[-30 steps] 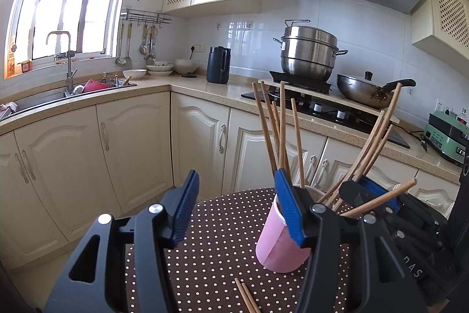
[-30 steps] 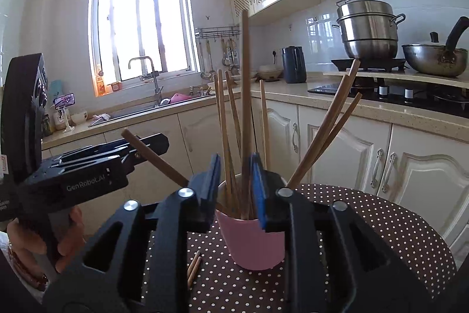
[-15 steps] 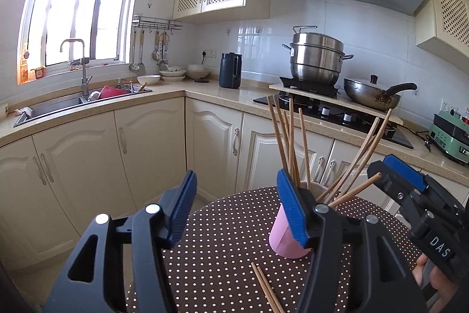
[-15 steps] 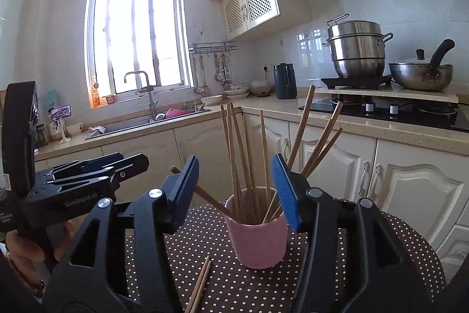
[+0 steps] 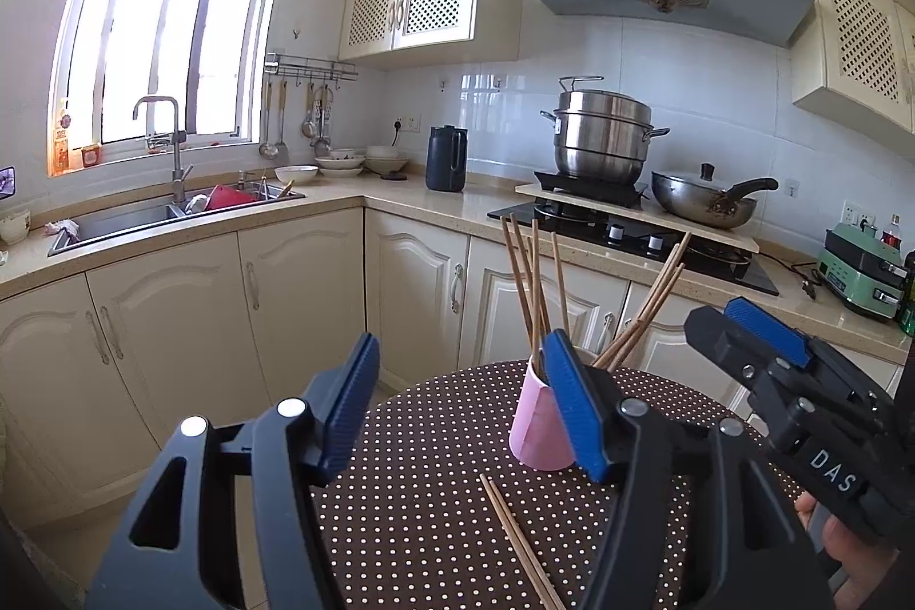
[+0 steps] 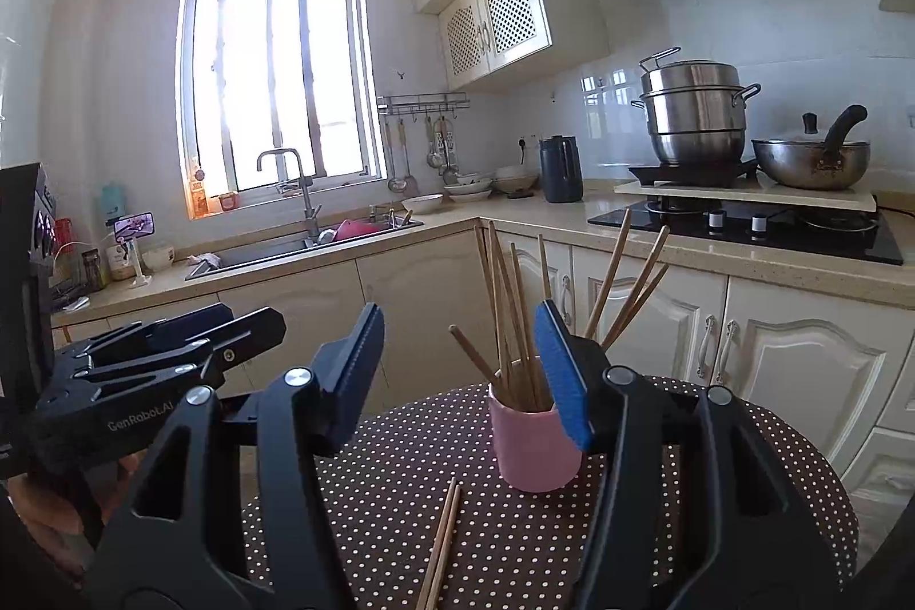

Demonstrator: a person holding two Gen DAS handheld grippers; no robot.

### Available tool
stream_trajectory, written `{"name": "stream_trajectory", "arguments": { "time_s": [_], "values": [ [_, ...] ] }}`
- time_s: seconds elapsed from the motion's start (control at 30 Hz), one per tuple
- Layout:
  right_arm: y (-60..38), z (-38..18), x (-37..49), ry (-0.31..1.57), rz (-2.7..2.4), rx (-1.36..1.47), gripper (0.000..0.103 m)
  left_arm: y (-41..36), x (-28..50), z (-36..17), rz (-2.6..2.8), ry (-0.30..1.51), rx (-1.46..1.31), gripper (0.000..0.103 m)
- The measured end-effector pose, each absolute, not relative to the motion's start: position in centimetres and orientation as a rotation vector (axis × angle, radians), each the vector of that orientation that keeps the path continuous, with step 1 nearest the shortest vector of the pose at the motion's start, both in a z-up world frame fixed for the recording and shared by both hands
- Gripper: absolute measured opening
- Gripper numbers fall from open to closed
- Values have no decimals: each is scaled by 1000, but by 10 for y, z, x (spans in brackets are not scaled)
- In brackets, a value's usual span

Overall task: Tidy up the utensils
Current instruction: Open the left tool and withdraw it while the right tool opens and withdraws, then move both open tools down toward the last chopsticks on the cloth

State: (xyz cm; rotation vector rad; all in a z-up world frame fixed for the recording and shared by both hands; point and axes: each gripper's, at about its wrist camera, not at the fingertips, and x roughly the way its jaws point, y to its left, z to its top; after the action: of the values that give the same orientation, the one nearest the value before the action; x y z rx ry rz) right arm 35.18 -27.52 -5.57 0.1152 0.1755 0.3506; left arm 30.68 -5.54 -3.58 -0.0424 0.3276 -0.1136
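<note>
A pink cup (image 5: 537,430) (image 6: 534,447) stands on the round dotted table (image 5: 423,450) (image 6: 743,450) and holds several wooden chopsticks (image 5: 534,287) (image 6: 506,301). Two more chopsticks (image 5: 517,538) (image 6: 440,544) lie flat on the table in front of the cup. My left gripper (image 5: 460,407) is open and empty, back from the cup. My right gripper (image 6: 457,373) is open and empty, also back from the cup. Each gripper shows in the other's view, the right one (image 5: 760,353) at the right, the left one (image 6: 189,347) at the left.
Cream kitchen cabinets (image 5: 297,290) and a counter run behind the table. A sink (image 5: 171,215) with dishes is at the left, a black kettle (image 5: 446,158) in the corner, a steel steamer pot (image 5: 603,130) and a wok (image 5: 706,201) on the stove.
My right gripper opened, let go of the chopsticks it held in the cup, and drew back. My left gripper also drew back from the cup and stayed open.
</note>
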Motion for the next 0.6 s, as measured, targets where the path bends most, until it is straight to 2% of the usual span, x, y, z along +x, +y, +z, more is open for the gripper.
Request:
{"name": "stream_trajectory", "arguments": {
  "time_s": [0.17, 0.6],
  "values": [
    [-265, -45, 327, 194, 357, 101, 57, -54, 280, -28, -122, 327, -44, 66],
    [-255, -38, 292, 256, 343, 83, 59, -45, 238, -22, -141, 337, -48, 71]
  ]
}}
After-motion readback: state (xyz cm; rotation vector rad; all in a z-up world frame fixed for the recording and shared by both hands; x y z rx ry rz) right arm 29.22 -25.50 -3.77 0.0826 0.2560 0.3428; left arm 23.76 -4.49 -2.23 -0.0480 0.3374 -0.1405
